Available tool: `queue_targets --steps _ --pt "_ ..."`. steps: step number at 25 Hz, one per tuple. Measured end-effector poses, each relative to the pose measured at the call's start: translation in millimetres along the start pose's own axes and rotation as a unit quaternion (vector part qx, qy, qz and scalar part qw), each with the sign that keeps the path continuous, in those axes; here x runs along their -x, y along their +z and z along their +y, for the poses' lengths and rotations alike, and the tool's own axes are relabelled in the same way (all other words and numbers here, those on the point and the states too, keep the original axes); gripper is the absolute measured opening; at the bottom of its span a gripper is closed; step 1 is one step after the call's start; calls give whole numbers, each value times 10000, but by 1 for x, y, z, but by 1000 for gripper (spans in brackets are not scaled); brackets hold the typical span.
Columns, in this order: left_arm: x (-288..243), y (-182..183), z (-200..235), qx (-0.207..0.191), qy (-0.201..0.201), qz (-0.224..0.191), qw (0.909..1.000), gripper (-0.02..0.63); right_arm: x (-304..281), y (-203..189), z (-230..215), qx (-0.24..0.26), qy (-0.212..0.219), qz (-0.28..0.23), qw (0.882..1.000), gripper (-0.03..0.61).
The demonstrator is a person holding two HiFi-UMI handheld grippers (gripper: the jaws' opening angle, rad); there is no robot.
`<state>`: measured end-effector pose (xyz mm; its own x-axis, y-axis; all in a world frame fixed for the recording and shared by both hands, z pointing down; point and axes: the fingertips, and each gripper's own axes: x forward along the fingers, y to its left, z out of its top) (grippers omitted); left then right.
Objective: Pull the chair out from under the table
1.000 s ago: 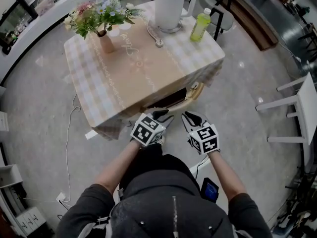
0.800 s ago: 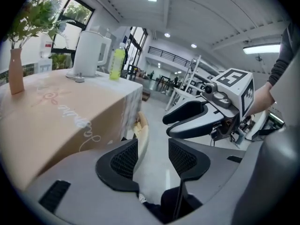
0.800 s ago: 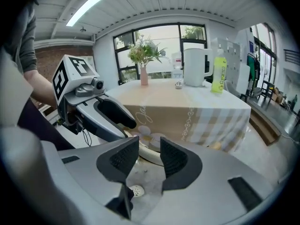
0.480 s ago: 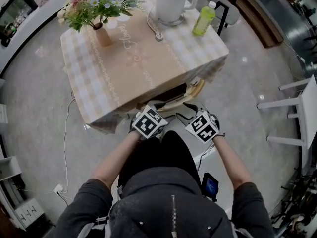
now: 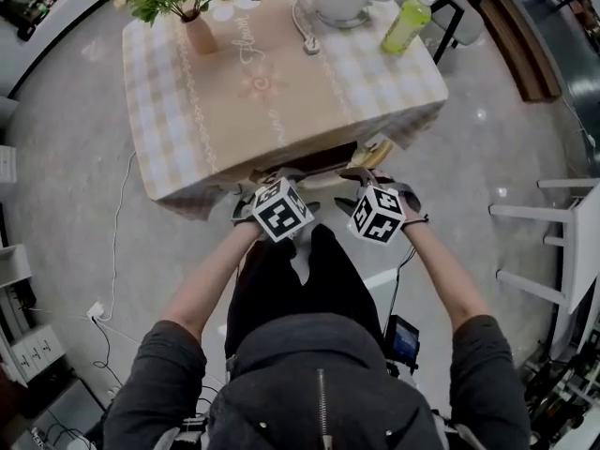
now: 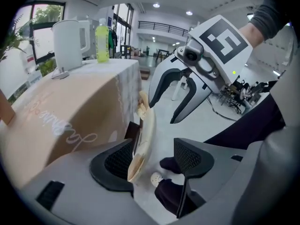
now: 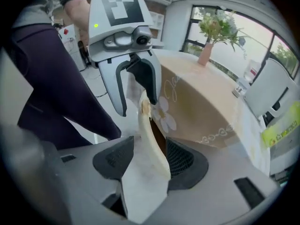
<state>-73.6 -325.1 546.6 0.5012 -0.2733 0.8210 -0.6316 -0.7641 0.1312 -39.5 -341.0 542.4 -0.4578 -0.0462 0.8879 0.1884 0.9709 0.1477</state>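
Lowered since a second ago, my left gripper (image 6: 154,157) and right gripper (image 7: 146,159) straddle the back of the chair (image 6: 147,124), fingers just spread, pinching nothing. It sits tucked under the counter (image 5: 281,92). Pulling before they close risks slipping off.

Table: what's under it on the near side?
The chair is tucked under the table. Only its cream back rail shows past the tablecloth edge. The seat and legs cannot be seen because the tablecloth covers them.

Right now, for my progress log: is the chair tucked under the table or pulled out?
Tucked in: only the chair's backrest top shows at the tablecloth's edge; no seat visible.
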Motion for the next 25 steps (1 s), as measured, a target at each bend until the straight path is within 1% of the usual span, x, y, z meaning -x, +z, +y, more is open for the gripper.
queue_targets --steps 3,8,12,16,19,22,25 --pt "-5 -5 5 28 119 154 9998 284 -8 -6 -1 449 147 77 9989 189" --pt "-20 -14 6 -140 122 442 9989 283 -26 -14 1 852 398 195 9954 189" --pt "-33 -14 9 -552 129 691 9960 283 -42 -21 -2 1115 567 332 9916 189" --pt "-48 -17 9 -1020 2 1063 9891 283 -56 -31 -6 1433 708 529 9857 189" --pt "-60 -21 8 -1168 -180 1302 9844 282 -65 -41 -10 1559 853 709 9815 189" --pt "-69 -25 8 -1207 -255 1457 9816 282 -73 -45 -8 1545 1017 777 9797 189" --pt "-77 -28 3 -1204 -308 1545 9801 282 -80 -50 -4 1626 1026 813 9780 189"
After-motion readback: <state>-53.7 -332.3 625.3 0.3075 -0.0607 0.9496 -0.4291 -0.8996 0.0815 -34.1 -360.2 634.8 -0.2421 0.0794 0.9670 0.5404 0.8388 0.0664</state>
